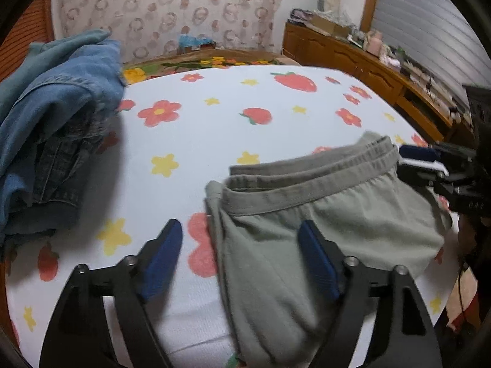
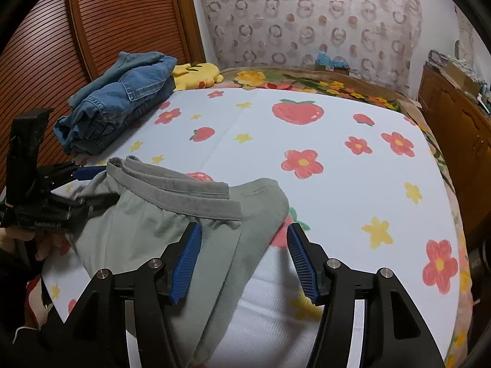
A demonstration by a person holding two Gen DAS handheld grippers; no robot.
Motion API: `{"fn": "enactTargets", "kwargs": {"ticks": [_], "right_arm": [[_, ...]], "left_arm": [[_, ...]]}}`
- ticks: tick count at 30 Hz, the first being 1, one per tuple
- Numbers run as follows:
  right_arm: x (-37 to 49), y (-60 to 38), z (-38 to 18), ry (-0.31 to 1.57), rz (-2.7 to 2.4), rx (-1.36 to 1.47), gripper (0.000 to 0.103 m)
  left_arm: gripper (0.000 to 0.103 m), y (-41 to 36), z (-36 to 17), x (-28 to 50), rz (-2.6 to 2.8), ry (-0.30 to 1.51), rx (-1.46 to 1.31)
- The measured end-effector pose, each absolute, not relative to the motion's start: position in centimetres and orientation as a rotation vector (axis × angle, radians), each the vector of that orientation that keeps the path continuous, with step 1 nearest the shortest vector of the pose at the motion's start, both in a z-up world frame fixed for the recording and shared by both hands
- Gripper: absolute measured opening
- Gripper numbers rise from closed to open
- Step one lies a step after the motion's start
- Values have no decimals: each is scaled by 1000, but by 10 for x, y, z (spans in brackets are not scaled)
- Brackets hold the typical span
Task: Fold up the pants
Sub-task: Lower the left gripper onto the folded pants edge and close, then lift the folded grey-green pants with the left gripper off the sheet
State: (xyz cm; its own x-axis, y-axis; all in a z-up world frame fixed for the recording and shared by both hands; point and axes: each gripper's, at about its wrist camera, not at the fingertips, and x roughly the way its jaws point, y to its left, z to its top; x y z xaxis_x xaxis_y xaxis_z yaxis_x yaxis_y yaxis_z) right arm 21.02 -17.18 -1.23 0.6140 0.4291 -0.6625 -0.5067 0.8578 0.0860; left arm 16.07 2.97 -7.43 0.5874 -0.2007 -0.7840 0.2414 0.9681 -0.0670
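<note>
My left gripper (image 1: pixel 239 257) stands with its blue pads spread wide, pressing nothing; the grey-green pants (image 1: pixel 307 214) lie folded on the flowered bedsheet (image 1: pixel 214 128) with their left edge in the gap and one pad above the cloth. My right gripper (image 2: pixel 244 260) is likewise parted and holds nothing, the pants' right edge (image 2: pixel 184 214) lying between its pads.

The left wrist view alone shows the long wooden cabinet (image 1: pixel 353 58) cluttered with small things too blurred to name. The right wrist view alone shows the slatted wooden door (image 2: pixel 101 21) and a yellow plush toy (image 2: pixel 196 73) behind the heap of denim clothes (image 2: pixel 116 107). Both frames cut the lower part of the pants off beneath my fingers.
</note>
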Motion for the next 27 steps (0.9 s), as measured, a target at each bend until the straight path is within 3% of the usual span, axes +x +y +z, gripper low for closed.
{"fn": "enactTargets", "kwargs": {"ticks": [7, 18, 24, 27], "right_arm": [[219, -173, -17, 769, 551, -100, 61], [226, -173, -20, 795, 605, -54, 60], [225, -169, -22, 803, 661, -46, 28], [223, -167, -23, 806, 705, -36, 20]], "left_arm": [[80, 31, -73, 163, -258, 904, 39], [32, 36, -70, 166, -314, 905, -34], [18, 35, -67, 161, -347, 896, -63], [17, 32, -65, 156, -369, 893, -63]]}}
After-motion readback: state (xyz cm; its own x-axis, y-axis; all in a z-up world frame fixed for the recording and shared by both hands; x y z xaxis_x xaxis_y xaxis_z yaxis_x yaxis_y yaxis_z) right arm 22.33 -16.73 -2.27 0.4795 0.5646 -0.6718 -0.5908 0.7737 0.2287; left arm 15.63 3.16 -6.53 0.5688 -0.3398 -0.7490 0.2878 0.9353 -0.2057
